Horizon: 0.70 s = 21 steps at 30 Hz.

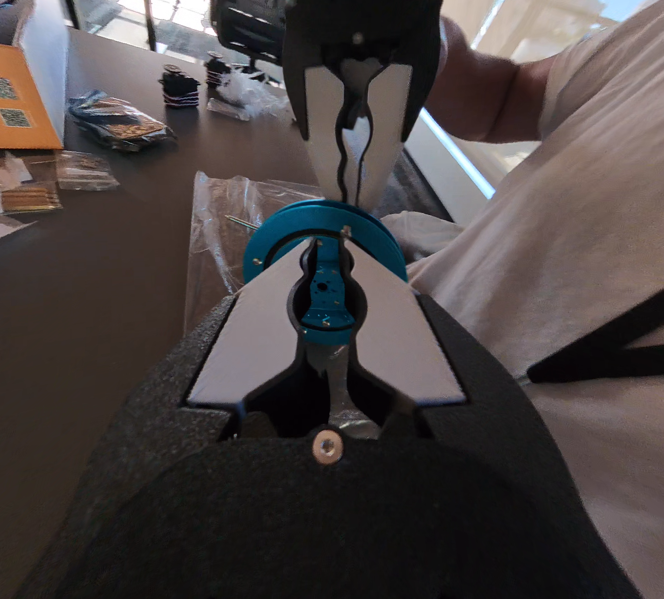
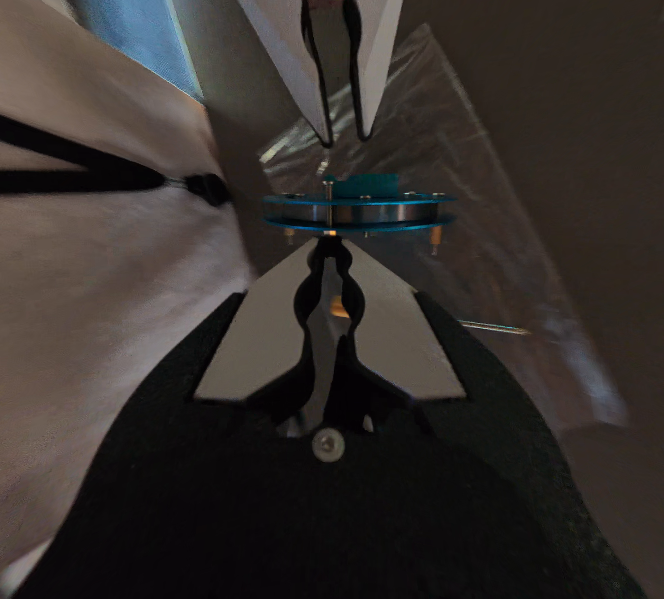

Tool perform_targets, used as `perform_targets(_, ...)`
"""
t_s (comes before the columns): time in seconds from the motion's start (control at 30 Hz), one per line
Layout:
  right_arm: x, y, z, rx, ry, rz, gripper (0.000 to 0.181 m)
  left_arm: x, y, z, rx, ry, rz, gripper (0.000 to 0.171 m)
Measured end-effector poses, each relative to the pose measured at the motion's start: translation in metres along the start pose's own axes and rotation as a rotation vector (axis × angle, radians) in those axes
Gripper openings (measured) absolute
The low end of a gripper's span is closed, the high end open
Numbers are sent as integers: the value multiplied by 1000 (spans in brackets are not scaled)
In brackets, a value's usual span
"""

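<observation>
A blue ring assembly (image 1: pixel 273 240) of two thin blue plates around a steel ring (image 2: pixel 359 213) hangs over a clear plastic bag (image 1: pixel 222 215). Brass posts (image 2: pixel 436 234) hang under its lower plate. In the right wrist view my right gripper (image 2: pixel 328 240) is shut on a small brass fitting (image 2: pixel 328 232) under that plate. In the left wrist view it (image 1: pixel 348 200) comes down from above onto the far rim. My left gripper (image 1: pixel 330 240) is open in front of the ring's face. The right wrist view shows it (image 2: pixel 345 141) with fingertips apart, clear of the assembly.
A thin metal pin (image 1: pixel 240 222) lies on the bag and also shows in the right wrist view (image 2: pixel 492 326). A person in a white shirt (image 1: pixel 539 258) is close on the right. Black parts (image 1: pixel 179 89), packets (image 1: pixel 118 121) and an orange box (image 1: pixel 25 100) lie on the brown table (image 1: pixel 107 294). The gap from one gripper's tips to the other's is roughly 5 centimeters.
</observation>
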State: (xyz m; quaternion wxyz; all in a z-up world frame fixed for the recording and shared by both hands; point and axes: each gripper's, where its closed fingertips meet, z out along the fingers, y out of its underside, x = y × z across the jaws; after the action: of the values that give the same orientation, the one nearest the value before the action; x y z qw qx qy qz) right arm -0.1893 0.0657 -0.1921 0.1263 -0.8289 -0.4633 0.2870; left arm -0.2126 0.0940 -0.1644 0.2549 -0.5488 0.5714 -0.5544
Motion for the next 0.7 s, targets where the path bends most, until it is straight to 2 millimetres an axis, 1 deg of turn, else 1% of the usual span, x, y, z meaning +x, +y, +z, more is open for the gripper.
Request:
perform_targets(0.03,7,-1,-2,-22,85,-81,4,2,1,-1,-2,34,-13,12)
perform_targets(0.1,15,-6,-3,-49,193,-161,4,11,6,0,-17,114,-38,16)
perform_targets(0.13,15,-11,-2,-45,219,-208,4,11,7,1,-10,122,-47,16)
perform_targets(0.2,8,-18,3,-29,221,-314,4,11,10,3,-17,121,-50,17)
perform_targets(0.23,6,-20,5,-29,236,-373,4,10,11,4,-15,118,-45,15)
perform_targets(0.33,20,-25,2,-37,384,-492,4,2,10,2,0,81,-57,14)
perform_targets(0.37,21,-26,2,-42,414,-532,4,2,10,2,2,84,-59,13)
perform_targets(0.47,25,-29,1,-70,531,-637,4,0,10,2,8,80,-70,9)
perform_targets(0.57,30,-32,-1,-108,669,-725,4,-1,10,1,6,75,-92,10)
perform_targets(0.63,32,-34,-1,-114,724,-752,4,-2,9,-1,3,67,-126,10)
perform_targets(0.7,33,-35,-1,-102,744,-749,4,-3,9,-1,5,50,-137,9)
